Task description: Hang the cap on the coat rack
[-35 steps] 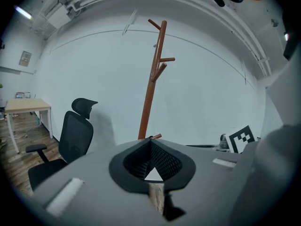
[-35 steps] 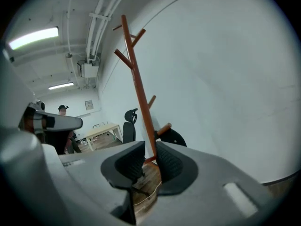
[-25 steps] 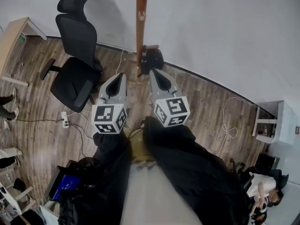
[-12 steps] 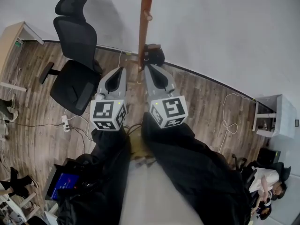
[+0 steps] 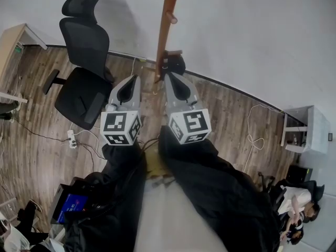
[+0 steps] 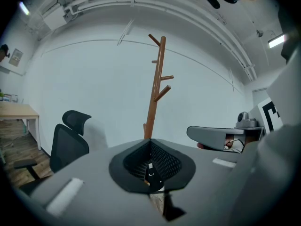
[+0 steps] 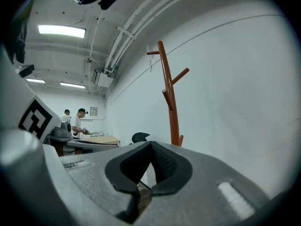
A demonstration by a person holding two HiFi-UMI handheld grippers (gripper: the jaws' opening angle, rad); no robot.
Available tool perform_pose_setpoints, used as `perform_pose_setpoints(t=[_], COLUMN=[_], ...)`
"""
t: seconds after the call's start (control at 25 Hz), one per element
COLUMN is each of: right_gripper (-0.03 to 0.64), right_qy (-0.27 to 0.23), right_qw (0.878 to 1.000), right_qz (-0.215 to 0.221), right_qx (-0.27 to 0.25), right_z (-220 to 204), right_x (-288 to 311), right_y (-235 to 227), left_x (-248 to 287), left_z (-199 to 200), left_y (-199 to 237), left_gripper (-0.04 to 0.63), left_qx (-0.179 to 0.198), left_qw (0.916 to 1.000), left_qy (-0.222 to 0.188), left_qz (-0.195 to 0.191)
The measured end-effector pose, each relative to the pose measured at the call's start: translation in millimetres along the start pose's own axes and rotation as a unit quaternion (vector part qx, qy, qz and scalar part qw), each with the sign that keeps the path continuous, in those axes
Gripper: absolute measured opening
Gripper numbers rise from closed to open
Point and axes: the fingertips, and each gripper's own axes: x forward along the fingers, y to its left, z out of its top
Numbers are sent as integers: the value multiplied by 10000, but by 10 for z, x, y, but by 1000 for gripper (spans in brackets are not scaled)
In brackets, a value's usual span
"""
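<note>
The brown wooden coat rack (image 5: 165, 33) stands against the white wall, with its pegs showing in the left gripper view (image 6: 156, 91) and the right gripper view (image 7: 170, 98). A black cap (image 5: 172, 65) sits low by the rack's foot, just past the tips of my right gripper (image 5: 169, 77). Whether they touch is not clear. My left gripper (image 5: 135, 80) is held beside it, a little to the left. Both grippers point at the rack with jaws closed together and nothing between them (image 6: 150, 141) (image 7: 150, 144). Neither gripper view shows the cap.
A black office chair (image 5: 84, 67) stands left of the rack. A power strip (image 5: 72, 135) and cables lie on the wooden floor. A desk corner (image 5: 13, 41) is at far left, a small white table (image 5: 304, 130) at right. People stand at a desk far off (image 7: 75, 121).
The head view has shifted slightly, so the rack now leans further right in the picture. Both grippers stay side by side before the rack, nearly unmoved.
</note>
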Motion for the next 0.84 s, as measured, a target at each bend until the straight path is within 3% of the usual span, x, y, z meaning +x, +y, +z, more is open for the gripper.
perform_pose_setpoints(t=[0.84], right_gripper=[-8], right_qy=[36], right_qw=[9993], right_qz=[-365], right_qx=[-45], right_z=[-74], right_x=[-123], right_y=[-59], left_x=[-32], left_z=[-84], left_y=[-14], left_gripper=[3], left_qx=[-82], left_qw=[9999], left_qy=[56], left_qz=[-85])
